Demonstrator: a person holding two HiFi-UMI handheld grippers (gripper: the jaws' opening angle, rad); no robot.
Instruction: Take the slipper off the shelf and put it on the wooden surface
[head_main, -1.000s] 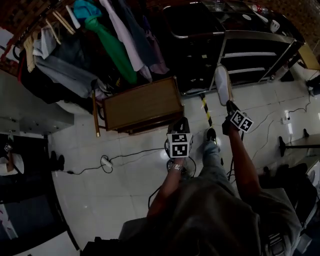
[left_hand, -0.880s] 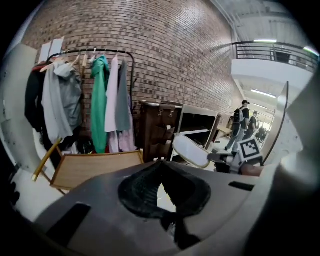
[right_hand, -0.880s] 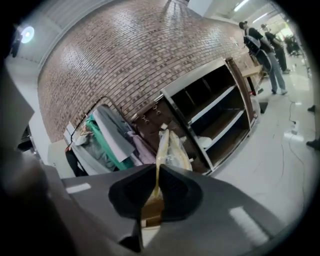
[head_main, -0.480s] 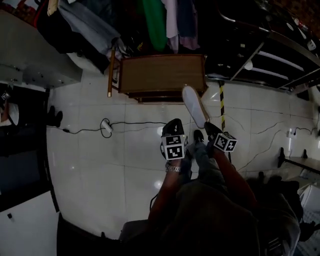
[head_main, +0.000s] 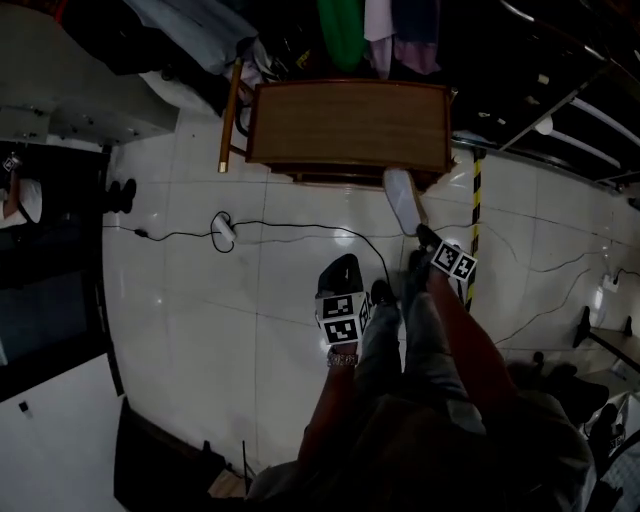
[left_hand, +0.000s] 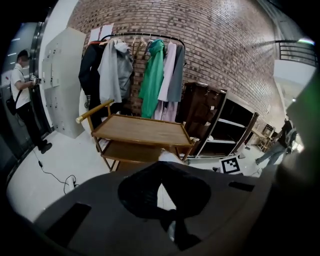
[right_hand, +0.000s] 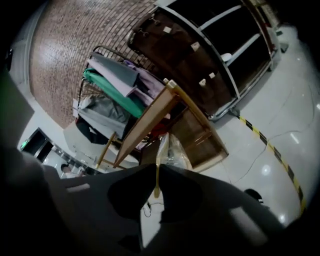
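Slipper (head_main: 403, 200) sits clamped edge-on in my right gripper (head_main: 425, 240) near the wooden cart (head_main: 345, 125); my left gripper (head_main: 341, 268) is closed, empty.

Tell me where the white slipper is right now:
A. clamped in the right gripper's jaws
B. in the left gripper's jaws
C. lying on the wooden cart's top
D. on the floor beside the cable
A: the right gripper view shows the right gripper with its jaws shut on the thin edge of the slipper, held up in the air near the wooden cart.
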